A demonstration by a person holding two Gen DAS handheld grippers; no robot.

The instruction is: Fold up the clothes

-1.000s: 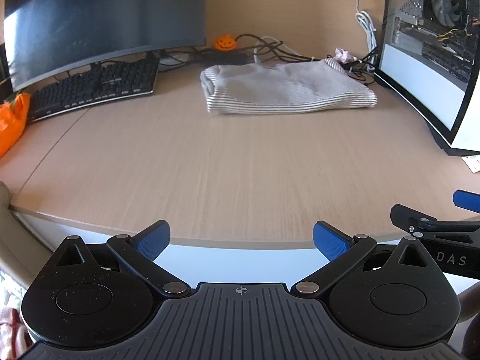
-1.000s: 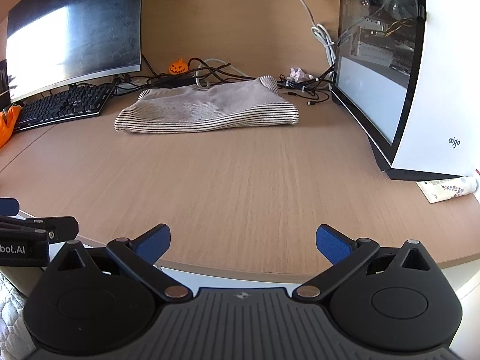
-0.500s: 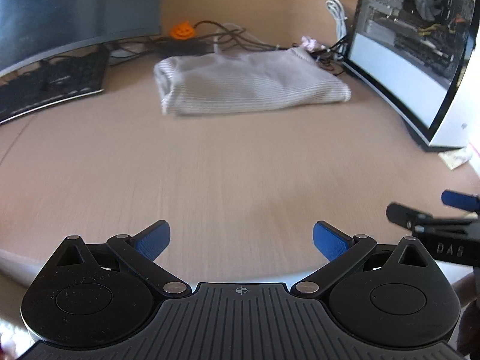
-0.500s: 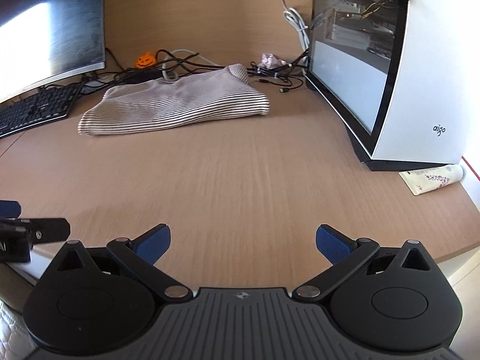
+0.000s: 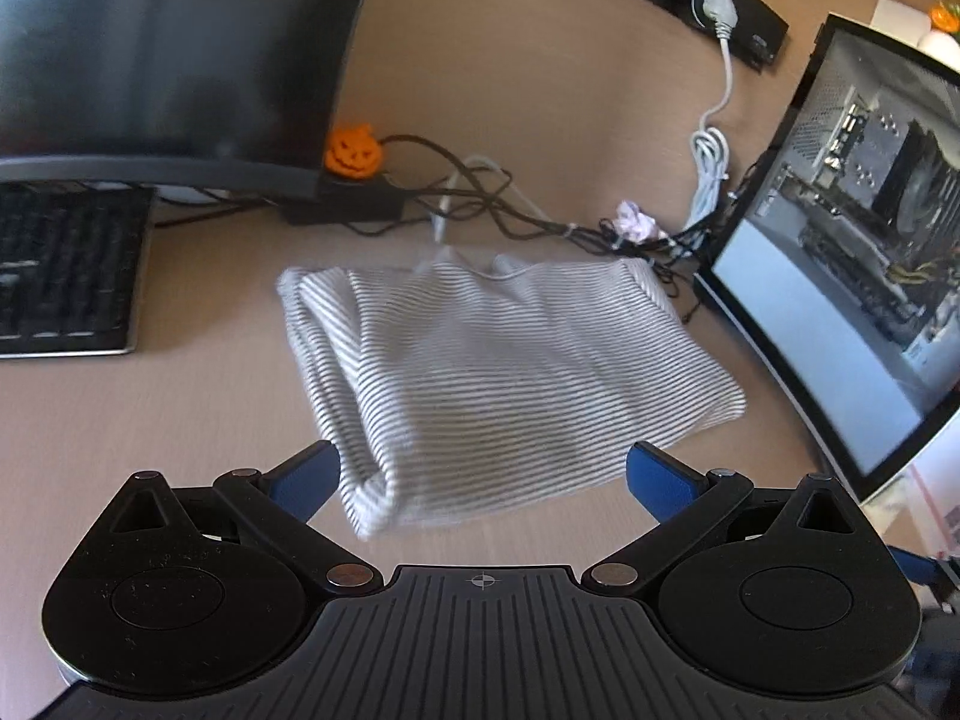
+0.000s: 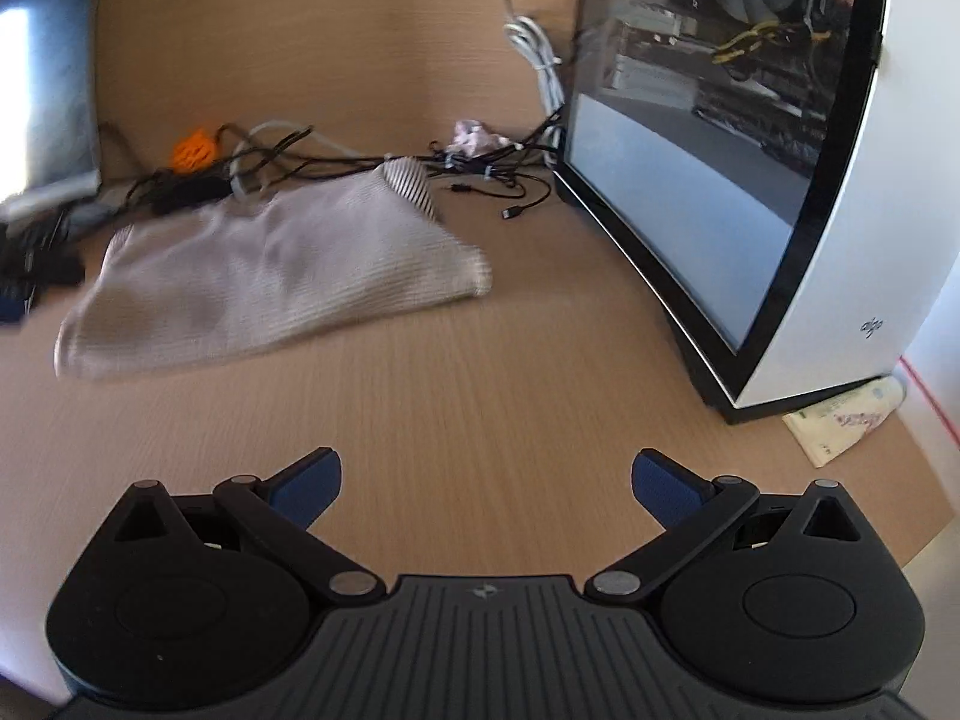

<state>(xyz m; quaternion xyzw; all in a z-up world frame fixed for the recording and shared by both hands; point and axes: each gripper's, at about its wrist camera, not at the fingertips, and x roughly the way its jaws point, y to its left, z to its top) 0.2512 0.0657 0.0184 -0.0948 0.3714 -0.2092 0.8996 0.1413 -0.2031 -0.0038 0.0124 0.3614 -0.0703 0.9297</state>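
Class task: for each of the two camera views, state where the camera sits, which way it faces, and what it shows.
Left wrist: on the left gripper, open, facing the striped garment just ahead.
Right wrist: on the right gripper, open over the bare desk, the garment farther off to the left.
Shared: garment, orange pumpkin, computer case.

Grey-and-white striped garment [image 5: 492,378], tan wood-grain desk [image 6: 480,396], orange pumpkin [image 5: 353,151], black keyboard [image 5: 60,264]
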